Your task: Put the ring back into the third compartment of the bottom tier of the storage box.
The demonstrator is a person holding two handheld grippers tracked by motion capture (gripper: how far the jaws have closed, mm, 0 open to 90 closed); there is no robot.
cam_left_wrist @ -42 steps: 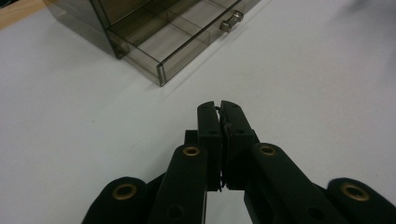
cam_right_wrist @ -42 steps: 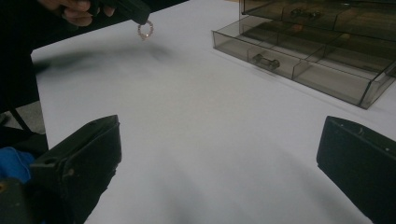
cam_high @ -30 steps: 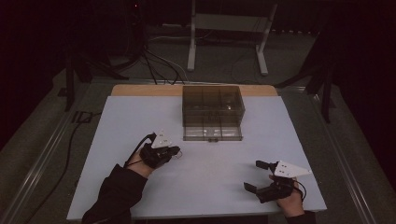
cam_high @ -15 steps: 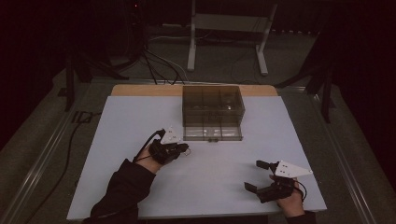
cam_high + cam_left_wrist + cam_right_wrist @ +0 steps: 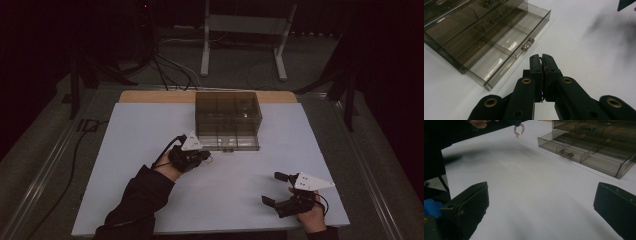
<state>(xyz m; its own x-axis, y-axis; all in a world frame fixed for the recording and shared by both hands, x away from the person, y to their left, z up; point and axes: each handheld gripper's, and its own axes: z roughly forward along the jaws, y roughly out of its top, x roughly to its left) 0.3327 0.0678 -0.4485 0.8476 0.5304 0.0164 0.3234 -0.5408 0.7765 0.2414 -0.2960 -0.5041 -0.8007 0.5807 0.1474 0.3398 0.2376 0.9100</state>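
From the right gripper view, the left hand-held gripper [image 5: 204, 156] visibly pinches a bead ring [image 5: 519, 129].

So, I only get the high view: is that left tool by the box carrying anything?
Observer: Yes. The right gripper view shows a small pinkish bead ring dangling from the left tool, whose jaws are closed on it.
Operator: Is there anything in the pulled-out drawer beside it?
Observer: Not that I can see. In the left gripper view, the compartments of the drawer nearest the tool look empty.
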